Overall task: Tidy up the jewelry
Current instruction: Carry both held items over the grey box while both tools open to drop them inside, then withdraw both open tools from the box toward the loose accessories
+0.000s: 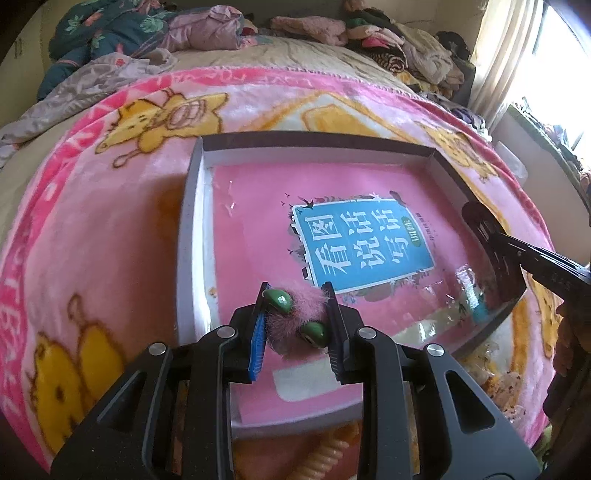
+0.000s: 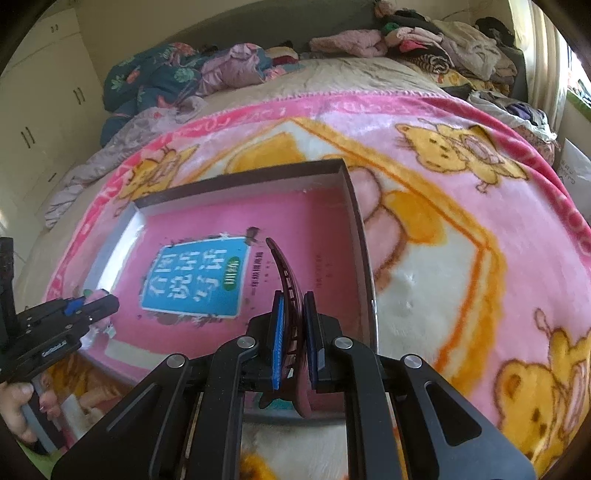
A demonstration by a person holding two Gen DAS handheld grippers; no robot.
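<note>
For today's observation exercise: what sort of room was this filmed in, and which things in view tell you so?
Most likely a bedroom. The work happens on a bed covered by a pink cartoon blanket, with rumpled quilts and heaped clothes along its far side and wardrobe doors beside it.

Lying spread over a beige quilted bed sheet (image 1: 295,55): a pink plush blanket (image 1: 110,221) printed with yellow cartoon bears, touching the sheet along its stitched far edge. Bunching up at the far left of the bed: a dark teal floral quilt (image 1: 103,29), pressing against a crumpled lilac cover (image 1: 207,29). Resting just beside that, a fuzzy pink garment (image 1: 310,27). Piling up at the far right, a mixed heap of clothes (image 1: 413,48). Hanging by the bright window (image 1: 565,74), a pale cream curtain (image 1: 506,55). Standing well apart on the left, cream wardrobe doors (image 2: 44,110) with dark handles.
</note>
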